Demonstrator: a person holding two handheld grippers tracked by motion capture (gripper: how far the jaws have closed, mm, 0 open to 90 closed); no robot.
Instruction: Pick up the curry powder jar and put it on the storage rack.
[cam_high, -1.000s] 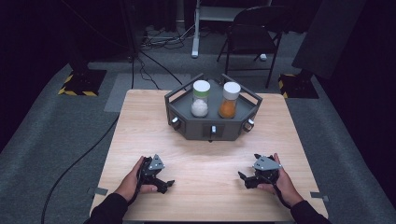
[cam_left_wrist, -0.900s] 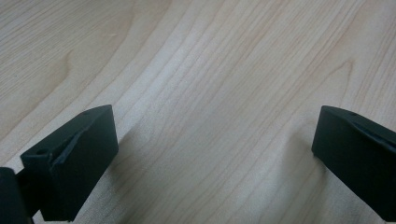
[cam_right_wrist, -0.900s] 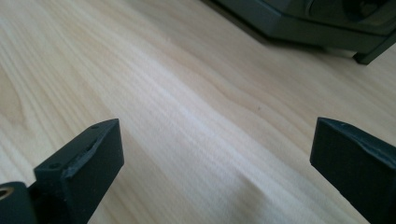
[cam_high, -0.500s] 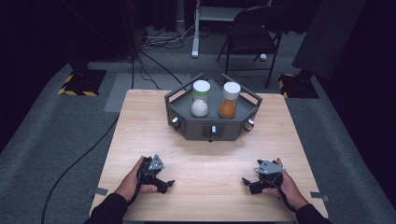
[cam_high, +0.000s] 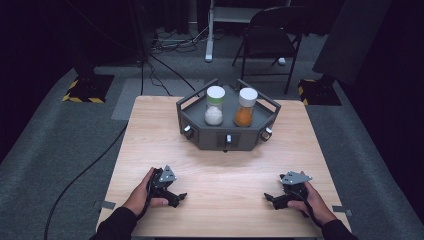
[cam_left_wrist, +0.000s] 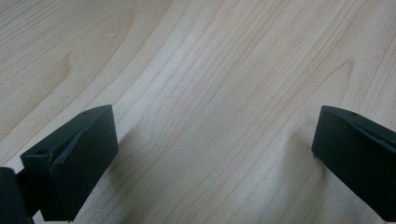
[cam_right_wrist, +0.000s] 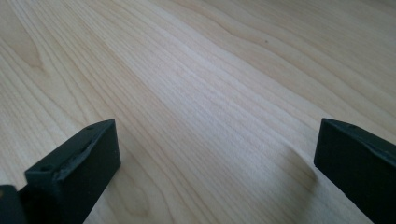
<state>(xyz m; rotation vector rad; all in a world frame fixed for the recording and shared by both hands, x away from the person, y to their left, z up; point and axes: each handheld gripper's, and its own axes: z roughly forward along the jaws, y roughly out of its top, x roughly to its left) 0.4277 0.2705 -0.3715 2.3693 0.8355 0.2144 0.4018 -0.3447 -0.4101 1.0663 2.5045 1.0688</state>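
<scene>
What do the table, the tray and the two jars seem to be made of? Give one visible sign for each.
Table: pale wood or wood veneer, matt; grain lines run across it.
Tray: probably dark grey plastic, matt; flat angular walls, no shine.
Jars: clear glass or plastic; white and orange contents show through.

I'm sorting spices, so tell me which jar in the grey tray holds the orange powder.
The jar with orange powder is the one on the right side of the grey tray; the jar beside it, on the left, holds white powder. Both have white lids.
</scene>
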